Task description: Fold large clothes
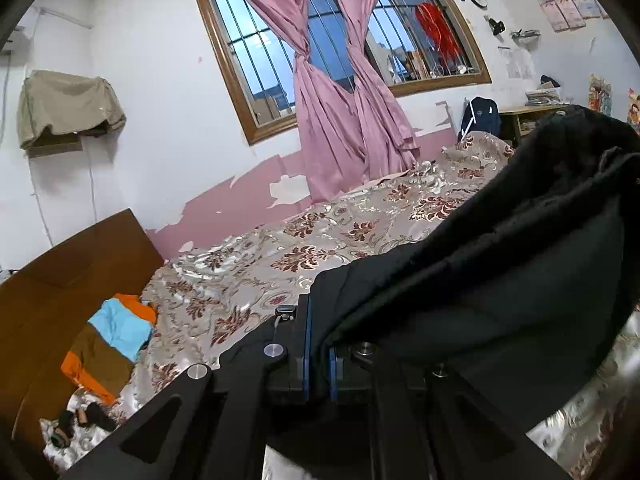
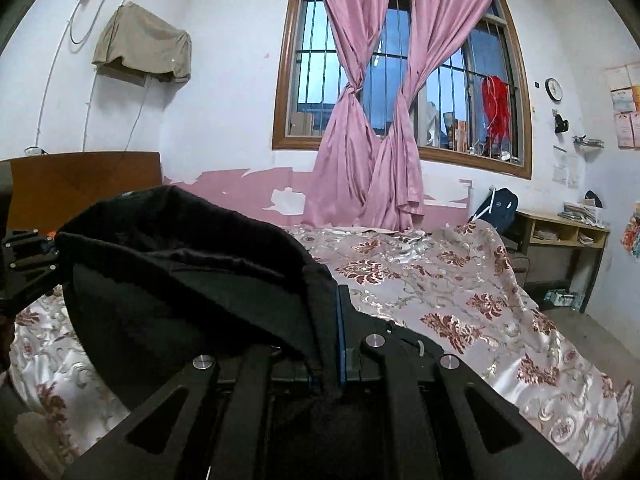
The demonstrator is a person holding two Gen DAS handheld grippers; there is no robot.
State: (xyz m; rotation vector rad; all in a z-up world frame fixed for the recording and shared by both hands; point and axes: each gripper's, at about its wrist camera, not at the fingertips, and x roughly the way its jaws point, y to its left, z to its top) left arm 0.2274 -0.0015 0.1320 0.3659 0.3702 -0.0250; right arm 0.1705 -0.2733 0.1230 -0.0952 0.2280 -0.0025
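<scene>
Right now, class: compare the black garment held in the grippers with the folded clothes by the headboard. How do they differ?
The black garment is one dark, fuzzy piece; the folded clothes are orange, light blue and brown. The black garment hangs lifted above the bedspread, clamped in the left gripper and right gripper; the folded clothes lie flat, untouched. The garment sags open, unfolded. Both are clothing over the same bed.

The black garment (image 1: 500, 264) hides the right half of the bed (image 1: 280, 248) in the left wrist view and runs off the right edge. In the right wrist view it covers the headboard's (image 2: 80, 184) lower part and the bed's left side. Small dark items (image 1: 80, 420) beside the headboard are too small to name. Papers (image 2: 626, 120) on the wall are unreadable.
</scene>
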